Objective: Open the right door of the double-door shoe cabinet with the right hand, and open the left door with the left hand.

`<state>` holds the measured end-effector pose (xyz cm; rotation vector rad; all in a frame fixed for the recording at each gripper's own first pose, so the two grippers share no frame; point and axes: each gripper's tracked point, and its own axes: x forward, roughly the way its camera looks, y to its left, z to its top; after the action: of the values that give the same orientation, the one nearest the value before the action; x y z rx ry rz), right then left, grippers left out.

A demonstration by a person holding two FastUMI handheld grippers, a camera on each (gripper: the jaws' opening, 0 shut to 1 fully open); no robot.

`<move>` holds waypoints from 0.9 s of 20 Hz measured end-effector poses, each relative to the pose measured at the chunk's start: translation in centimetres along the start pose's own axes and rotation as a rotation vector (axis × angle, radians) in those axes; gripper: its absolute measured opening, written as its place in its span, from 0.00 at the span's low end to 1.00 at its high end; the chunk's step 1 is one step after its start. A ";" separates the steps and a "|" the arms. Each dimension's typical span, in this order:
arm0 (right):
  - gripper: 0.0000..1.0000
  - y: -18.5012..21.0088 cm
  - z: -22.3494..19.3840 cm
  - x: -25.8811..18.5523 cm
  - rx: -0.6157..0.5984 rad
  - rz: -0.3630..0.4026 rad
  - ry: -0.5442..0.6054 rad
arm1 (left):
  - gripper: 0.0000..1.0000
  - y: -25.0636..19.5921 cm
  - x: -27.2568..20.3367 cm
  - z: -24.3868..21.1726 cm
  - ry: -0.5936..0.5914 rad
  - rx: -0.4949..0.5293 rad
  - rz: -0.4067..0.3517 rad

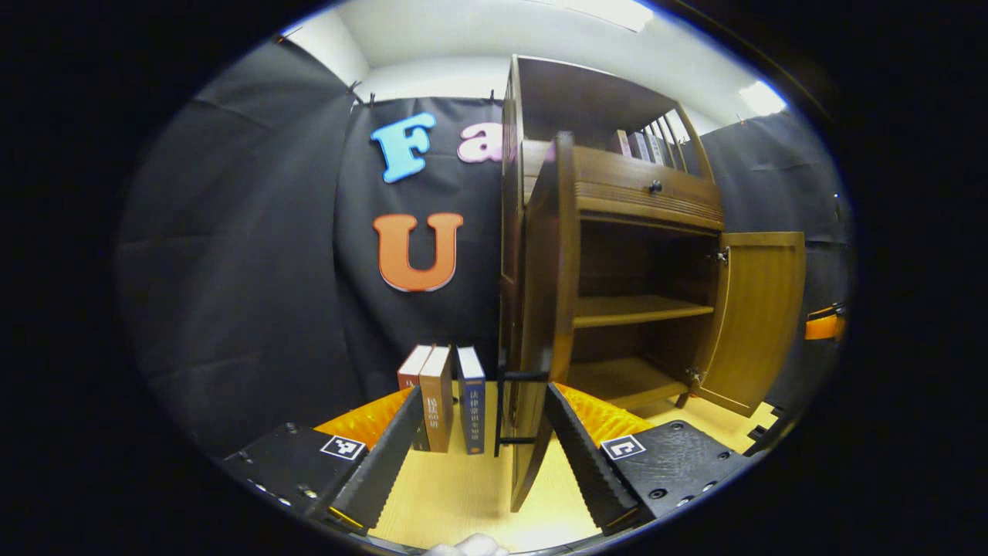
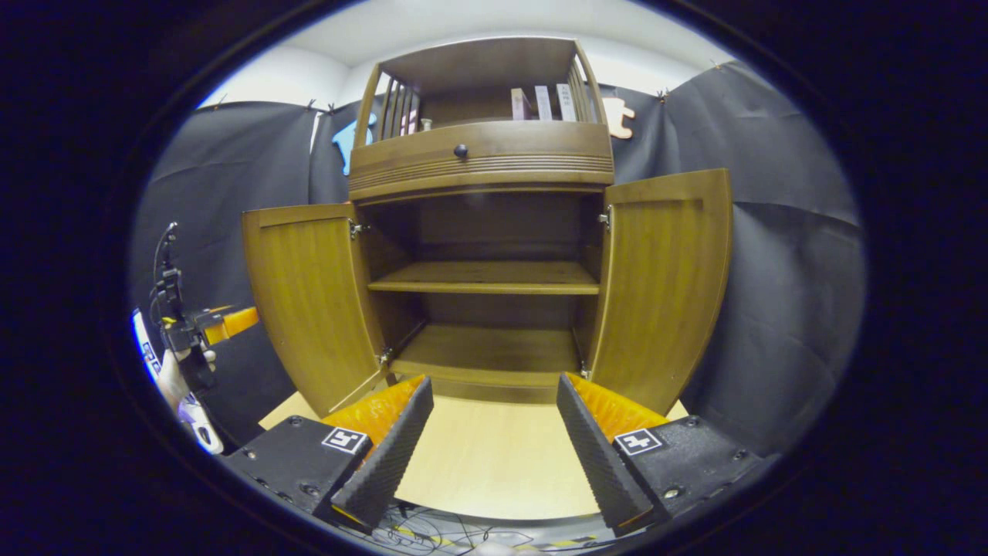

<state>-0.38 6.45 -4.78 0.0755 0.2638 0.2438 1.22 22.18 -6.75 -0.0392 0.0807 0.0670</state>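
Observation:
The wooden shoe cabinet stands on a pale table with both doors swung out. In the right gripper view its left door and right door flank two bare shelves. My right gripper is open just in front of the cabinet's base, touching nothing. In the left gripper view the left door shows edge-on, its black handle between the spread fingers of my left gripper, which is open. The right door hangs open farther off. My left gripper and a hand also appear left of the cabinet.
Three books stand upright on the table just left of the cabinet. A drawer with a dark knob sits above the doors, and more books stand on the top shelf. Black cloth walls close in behind and on both sides.

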 end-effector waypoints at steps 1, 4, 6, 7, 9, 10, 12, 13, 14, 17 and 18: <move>1.00 0.1 0.1 0.1 -0.001 0.005 -0.005 | 1.00 -0.9 -0.3 0.7 -0.005 0.003 0.021; 1.00 0.3 0.4 0.3 0.005 0.013 -0.015 | 0.95 -4.4 -0.9 2.3 -0.012 -0.044 0.038; 1.00 0.1 0.3 0.4 0.008 0.011 -0.015 | 1.00 -7.3 -1.0 2.8 -0.009 -0.062 0.015; 1.00 0.0 0.3 0.2 0.011 0.010 -0.016 | 1.00 -7.9 -1.2 2.8 -0.010 -0.042 0.025; 1.00 -0.4 0.1 0.2 0.015 -0.003 -0.016 | 1.00 -9.8 -1.2 2.5 -0.008 -0.035 0.027; 1.00 -0.9 0.1 0.2 0.018 -0.019 -0.019 | 1.00 -11.1 -1.3 2.0 -0.001 -0.044 0.017; 0.98 -1.5 -0.3 0.1 0.023 -0.043 -0.020 | 0.95 -12.6 -1.3 1.3 0.016 -0.047 0.018; 1.00 -1.7 -0.4 0.0 0.026 -0.052 -0.021 | 0.95 -13.5 -1.3 1.0 0.025 -0.052 0.014; 1.00 -2.0 -0.4 0.0 0.030 -0.061 -0.028 | 0.95 -14.1 -1.4 0.9 0.030 -0.058 0.010; 1.00 -2.7 -0.1 -0.2 0.035 -0.084 -0.042 | 0.95 -15.4 -1.5 1.1 0.019 -0.043 0.004; 1.00 -3.0 0.1 -0.3 0.036 -0.090 -0.048 | 0.95 -15.7 -1.5 0.8 0.020 -0.041 0.000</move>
<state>0.10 3.46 -4.93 0.1050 0.2230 0.1472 0.86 6.45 -5.21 -0.0811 0.0996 0.0686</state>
